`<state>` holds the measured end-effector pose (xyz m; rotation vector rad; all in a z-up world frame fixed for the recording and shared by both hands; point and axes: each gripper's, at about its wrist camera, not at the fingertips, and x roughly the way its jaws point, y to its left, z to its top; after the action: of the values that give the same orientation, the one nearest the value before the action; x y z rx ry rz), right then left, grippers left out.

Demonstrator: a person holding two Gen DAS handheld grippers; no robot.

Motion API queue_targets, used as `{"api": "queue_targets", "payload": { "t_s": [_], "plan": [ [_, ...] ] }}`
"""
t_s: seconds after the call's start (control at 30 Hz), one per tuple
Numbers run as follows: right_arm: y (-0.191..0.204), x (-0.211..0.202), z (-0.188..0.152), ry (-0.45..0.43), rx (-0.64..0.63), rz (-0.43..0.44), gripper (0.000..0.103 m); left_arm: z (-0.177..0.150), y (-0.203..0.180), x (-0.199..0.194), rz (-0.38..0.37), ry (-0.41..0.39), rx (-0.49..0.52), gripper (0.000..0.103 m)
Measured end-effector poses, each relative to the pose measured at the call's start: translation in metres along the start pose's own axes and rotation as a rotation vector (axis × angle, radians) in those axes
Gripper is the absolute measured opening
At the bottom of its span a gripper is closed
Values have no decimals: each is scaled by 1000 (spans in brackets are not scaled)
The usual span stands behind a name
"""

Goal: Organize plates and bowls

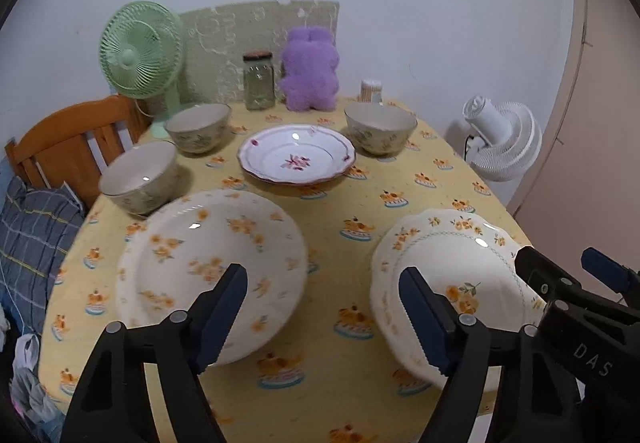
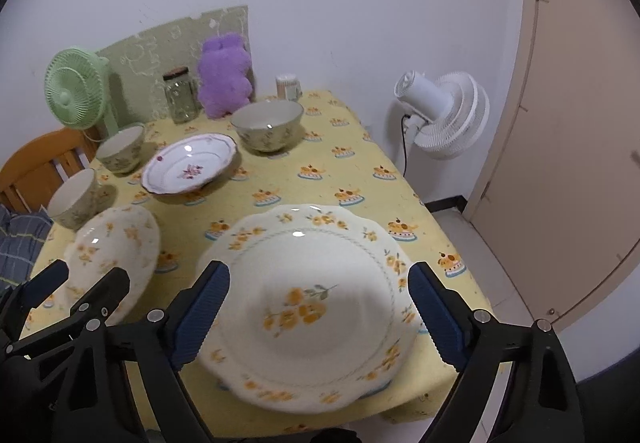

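- Left gripper [image 1: 320, 315]: jaws apart, empty, low centre, between two orange-flowered plates [image 1: 212, 271].
- Right gripper [image 2: 320, 319]: jaws wide, apparently clear of the scalloped plate [image 2: 312, 303] on the yellow tablecloth [image 2: 280, 187].

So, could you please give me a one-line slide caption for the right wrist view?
Open right gripper above scalloped plate on yellow-clothed table.

Glossy ceramic plates [image 2: 316, 307]; matt cloth tablecloth [image 2: 280, 179]; wooden chair [image 1: 68, 147]; fuzzy plush [image 1: 310, 69].
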<state>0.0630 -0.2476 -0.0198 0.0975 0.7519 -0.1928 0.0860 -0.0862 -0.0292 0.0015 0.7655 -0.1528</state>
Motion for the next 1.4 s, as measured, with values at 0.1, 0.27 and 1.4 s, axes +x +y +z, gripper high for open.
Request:
{"api": "queue_targets", "payload": {
  "t_s": [0.1,0.27,1.4],
  "plan": [
    [-14,20,7,27,-4,4,92,4,-14,17,12,30,-7,78],
    [-35,54,12,88,-20,18,89,3,-36,47,30,98,-17,75],
    [-49,157,17,350,-65,102,70,-3,-62,116,142,287,-49,64]
  ]
}}
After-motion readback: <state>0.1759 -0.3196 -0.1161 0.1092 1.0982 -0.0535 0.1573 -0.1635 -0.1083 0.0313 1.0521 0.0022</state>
